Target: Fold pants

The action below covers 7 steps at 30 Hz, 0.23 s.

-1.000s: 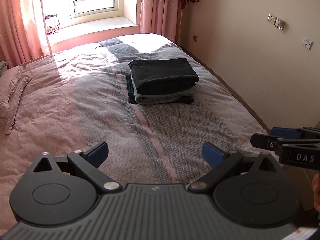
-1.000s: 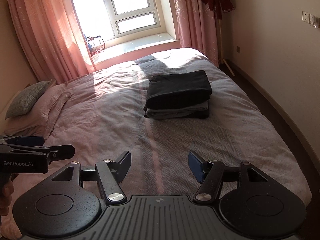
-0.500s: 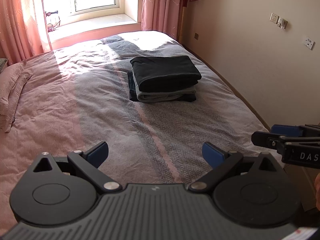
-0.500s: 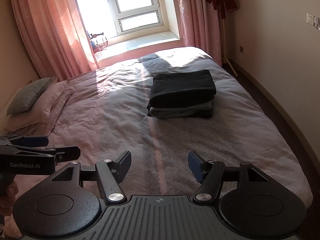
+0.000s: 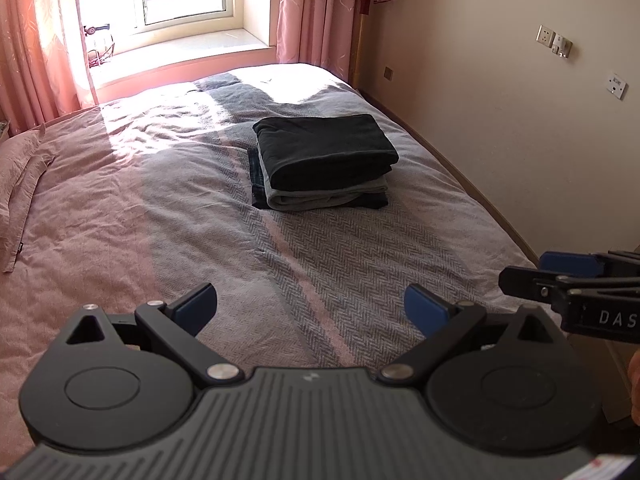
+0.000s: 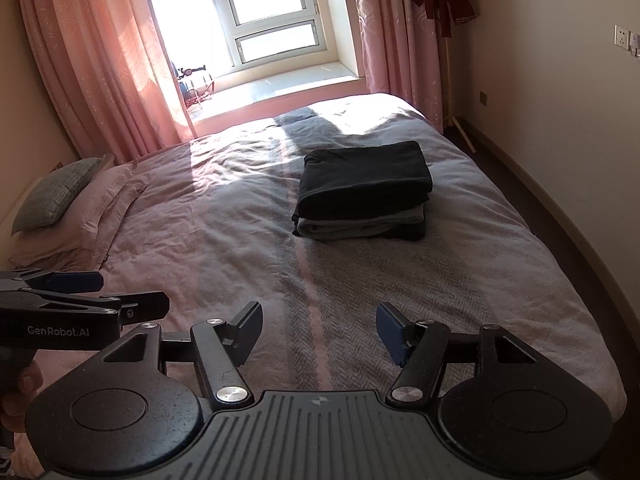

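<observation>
A stack of folded pants (image 5: 324, 164) (image 6: 366, 192) lies on the far right half of the bed: dark pants on top, a grey pair under them, dark blue denim at the bottom. My left gripper (image 5: 311, 308) hangs open over the near part of the bed, well short of the stack, with nothing between its blue pads. My right gripper (image 6: 319, 326) is open and empty as well, beside the left one. Each gripper shows at the edge of the other's view.
The bed (image 5: 140, 208) carries a pink and grey striped cover. Pillows (image 6: 60, 196) lie at its left end. A window with pink curtains (image 6: 100, 64) is behind it. A wall with sockets (image 5: 548, 40) runs close along the right side, with a dark floor strip (image 6: 560, 216) between.
Both views have shifted slightly, so the stack sits a little nearer and lower in frame. The stack itself has not moved and both grippers stay open.
</observation>
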{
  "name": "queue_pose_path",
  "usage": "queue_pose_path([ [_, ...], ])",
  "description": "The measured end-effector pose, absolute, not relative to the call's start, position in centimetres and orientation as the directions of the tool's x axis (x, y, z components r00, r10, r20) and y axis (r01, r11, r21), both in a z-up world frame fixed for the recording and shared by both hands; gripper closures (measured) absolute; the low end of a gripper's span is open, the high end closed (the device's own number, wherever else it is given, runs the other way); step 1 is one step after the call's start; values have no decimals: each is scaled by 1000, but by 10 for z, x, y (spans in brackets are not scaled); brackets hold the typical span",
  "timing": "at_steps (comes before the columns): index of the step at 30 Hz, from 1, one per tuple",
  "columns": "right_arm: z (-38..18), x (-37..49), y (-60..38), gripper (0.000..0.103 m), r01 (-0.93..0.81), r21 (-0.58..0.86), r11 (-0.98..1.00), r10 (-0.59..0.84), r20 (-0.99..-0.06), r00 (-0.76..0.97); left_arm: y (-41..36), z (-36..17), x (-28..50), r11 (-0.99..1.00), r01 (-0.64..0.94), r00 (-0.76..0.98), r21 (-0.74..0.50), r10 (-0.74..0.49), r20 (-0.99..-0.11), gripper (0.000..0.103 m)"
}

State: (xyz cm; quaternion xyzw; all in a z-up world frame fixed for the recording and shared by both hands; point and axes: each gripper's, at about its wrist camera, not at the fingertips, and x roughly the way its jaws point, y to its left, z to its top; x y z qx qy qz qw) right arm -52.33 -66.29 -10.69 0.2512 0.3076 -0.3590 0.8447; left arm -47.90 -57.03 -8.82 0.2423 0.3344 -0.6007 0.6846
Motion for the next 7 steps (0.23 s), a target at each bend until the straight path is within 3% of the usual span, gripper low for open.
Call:
queue_pose_path([
  [7,-104,-532,-668,43,774,204,599,-469,-695,546,-578,-86,-489,132,988,35,-74,-674,-738,5],
])
